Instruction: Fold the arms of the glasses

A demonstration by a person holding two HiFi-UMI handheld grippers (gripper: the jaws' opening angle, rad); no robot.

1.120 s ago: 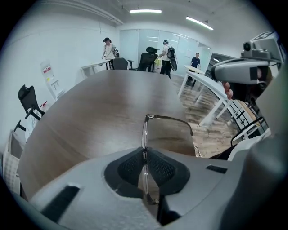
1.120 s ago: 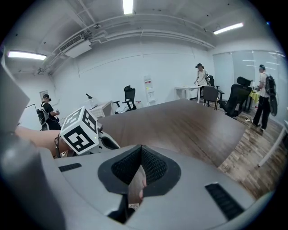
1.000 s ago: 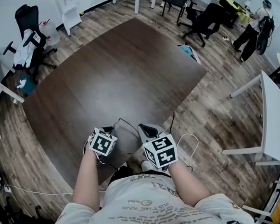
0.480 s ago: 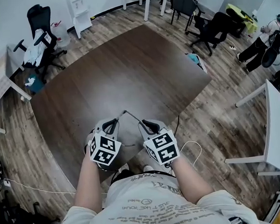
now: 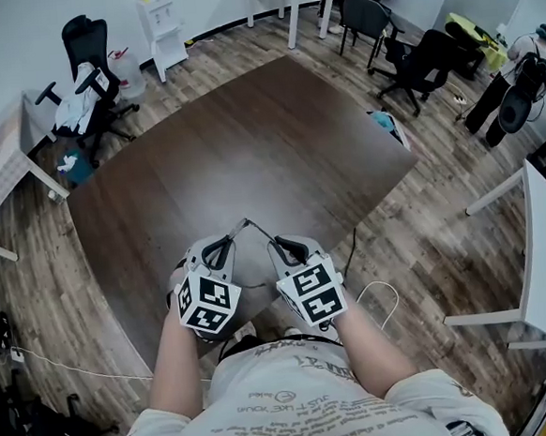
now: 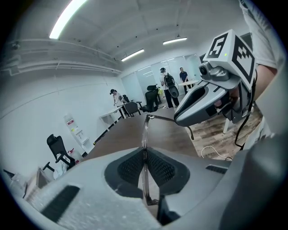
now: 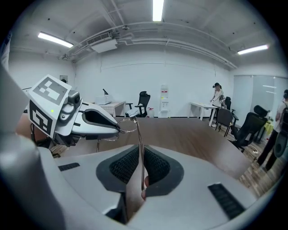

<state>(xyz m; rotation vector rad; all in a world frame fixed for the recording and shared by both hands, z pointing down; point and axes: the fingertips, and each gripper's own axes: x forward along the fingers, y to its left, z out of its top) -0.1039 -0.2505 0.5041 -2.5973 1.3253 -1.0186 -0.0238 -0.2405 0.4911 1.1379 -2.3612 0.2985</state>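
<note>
Thin wire-framed glasses (image 5: 246, 225) hang in the air between my two grippers, over the near edge of the dark brown table (image 5: 248, 139). My left gripper (image 5: 221, 248) is shut on the front rim (image 6: 145, 130), which runs edge-on between its pads (image 6: 130, 168). My right gripper (image 5: 289, 248) sits at the other side. One arm of the glasses (image 7: 137, 134) passes between the right gripper's pads (image 7: 155, 164), with a narrow gap beside it. In the right gripper view the left gripper (image 7: 101, 123) holds the lens rim (image 7: 127, 124). The right gripper (image 6: 198, 108) shows in the left gripper view.
Office chairs (image 5: 88, 81) stand left and behind the table, another (image 5: 421, 60) at the back right. White tables (image 5: 538, 238) line the right side. A cable (image 5: 378, 293) lies on the wooden floor. A blue item (image 5: 383, 119) rests at the table's right edge. People stand far right.
Both grippers have risen from the table's near edge, the left one more. The glasses now hang between them, and both marker cubes have turned.
</note>
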